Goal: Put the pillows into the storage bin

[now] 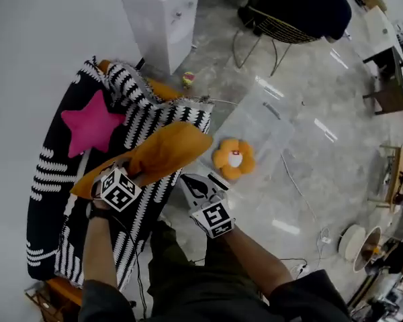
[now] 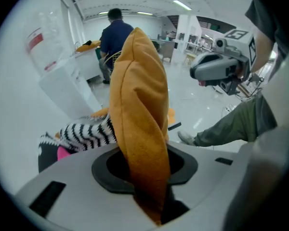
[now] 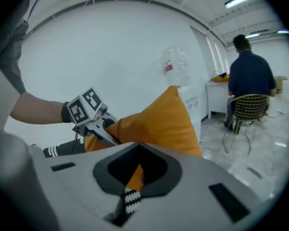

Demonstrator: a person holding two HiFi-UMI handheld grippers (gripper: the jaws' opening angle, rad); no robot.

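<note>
The left gripper (image 2: pixel 143 171) has its jaws clamped on the lower edge of the orange pillow (image 2: pixel 139 105), whose fabric fills the narrow gap between them and rises upright in front of the camera. The right gripper (image 3: pixel 134 178) has its jaws close together. A sliver of orange fabric shows in the slit, with a black-and-white striped bit below it; I cannot tell whether the pads press on either.

In the head view the orange pillow hangs in the air between the two grippers, above the striped pillow (image 1: pixel 144 116) with the pink star, which lies at the left. To the right, the clear storage bin (image 1: pixel 272 123) stands on the pale floor (image 1: pixel 336 180), and a flower-shaped cushion (image 1: pixel 234 158) sits at its near end. A white cabinet (image 1: pixel 162 12) stands beyond the striped pillow.
</note>
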